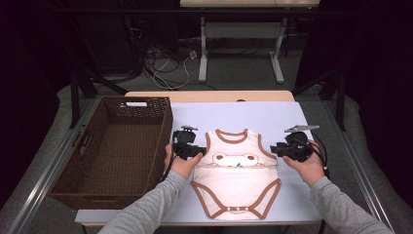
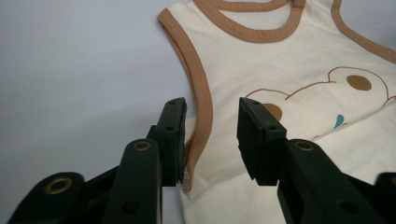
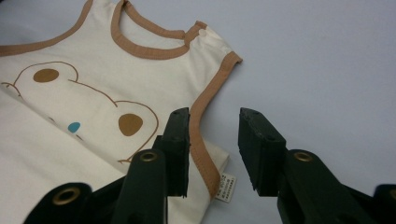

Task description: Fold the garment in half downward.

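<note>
A cream baby bodysuit [image 1: 237, 171] with brown trim and a bear print lies flat on the pale blue table top [image 1: 272, 117], neck pointing away from the person. My left gripper [image 1: 198, 152] is open at the garment's left armhole edge; the brown trim [image 2: 201, 107] runs between its jaws. My right gripper [image 1: 275, 149] is open at the right armhole edge, where the trim [image 3: 205, 140] and a small white label [image 3: 225, 187] lie between and below its jaws. Neither is closed on the cloth.
A large brown wicker basket [image 1: 83, 161] stands on the left of the table, touching the left hand's side. A white-legged desk [image 1: 241, 34] and cables [image 1: 165, 66] lie on the floor beyond. Bare table surface extends behind the garment.
</note>
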Demonstrator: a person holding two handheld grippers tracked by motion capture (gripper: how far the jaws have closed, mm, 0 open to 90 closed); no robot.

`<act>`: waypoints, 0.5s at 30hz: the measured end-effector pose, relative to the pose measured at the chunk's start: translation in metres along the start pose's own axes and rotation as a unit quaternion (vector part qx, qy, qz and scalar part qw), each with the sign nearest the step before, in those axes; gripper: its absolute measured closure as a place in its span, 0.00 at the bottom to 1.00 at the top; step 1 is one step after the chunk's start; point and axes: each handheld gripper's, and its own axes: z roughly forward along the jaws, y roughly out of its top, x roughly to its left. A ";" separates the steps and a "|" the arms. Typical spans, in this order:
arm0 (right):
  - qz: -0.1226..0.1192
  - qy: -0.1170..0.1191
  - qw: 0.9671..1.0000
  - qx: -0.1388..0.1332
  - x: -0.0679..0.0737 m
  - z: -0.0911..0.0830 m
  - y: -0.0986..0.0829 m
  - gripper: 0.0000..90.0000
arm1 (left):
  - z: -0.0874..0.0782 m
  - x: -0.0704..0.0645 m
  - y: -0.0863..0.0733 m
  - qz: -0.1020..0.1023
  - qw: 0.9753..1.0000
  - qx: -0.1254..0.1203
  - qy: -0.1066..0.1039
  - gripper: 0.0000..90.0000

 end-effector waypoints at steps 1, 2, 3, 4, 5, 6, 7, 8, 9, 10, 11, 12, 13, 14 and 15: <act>0.002 0.000 1.000 0.004 0.000 0.000 0.002 0.68 | 0.000 -0.001 0.003 0.003 1.000 0.000 0.000 0.66; -0.001 0.001 1.000 0.004 0.000 0.001 0.004 0.67 | 0.001 -0.001 0.004 0.005 1.000 0.000 -0.001 0.63; 0.002 0.000 1.000 0.004 0.000 0.001 0.006 0.66 | 0.002 -0.001 0.007 0.004 1.000 0.000 -0.002 0.62; 0.001 0.000 1.000 0.004 0.000 0.001 0.008 0.65 | 0.002 -0.002 0.009 0.003 1.000 0.001 -0.003 0.60; -0.002 -0.001 1.000 0.005 0.000 0.001 0.009 0.64 | 0.002 -0.002 0.011 0.001 1.000 0.000 -0.003 0.59; 0.002 0.001 1.000 0.008 0.000 0.001 0.012 0.62 | 0.002 -0.002 0.014 0.002 1.000 -0.002 -0.003 0.58; 0.000 0.000 1.000 0.010 0.000 0.002 0.014 0.60 | 0.001 -0.003 0.016 0.000 1.000 -0.004 -0.002 0.56; -0.002 -0.003 1.000 0.011 0.001 0.002 0.016 0.59 | 0.001 -0.003 0.018 0.001 1.000 -0.005 -0.001 0.54; -0.004 -0.004 1.000 0.008 0.001 0.002 0.018 0.58 | -0.001 -0.003 0.020 0.005 1.000 -0.006 -0.002 0.53; -0.006 -0.002 1.000 0.009 0.002 0.002 0.020 0.56 | -0.002 -0.004 0.021 0.007 1.000 -0.008 -0.003 0.52; -0.011 0.000 1.000 0.010 0.003 0.001 0.023 0.54 | -0.003 -0.004 0.023 0.013 1.000 -0.008 0.000 0.49; -0.012 0.000 1.000 0.013 0.005 0.001 0.025 0.53 | -0.004 -0.004 0.025 0.010 1.000 -0.011 -0.003 0.47; -0.018 -0.001 1.000 0.013 0.006 0.001 0.028 0.53 | -0.005 -0.005 0.026 0.008 1.000 -0.012 -0.004 0.46; -0.022 -0.001 1.000 0.011 0.007 -0.001 0.030 0.52 | -0.006 -0.005 0.028 0.010 1.000 -0.014 -0.005 0.45; -0.028 0.001 1.000 0.005 0.008 -0.001 0.033 0.51 | -0.007 -0.006 0.029 0.006 1.000 -0.018 -0.005 0.44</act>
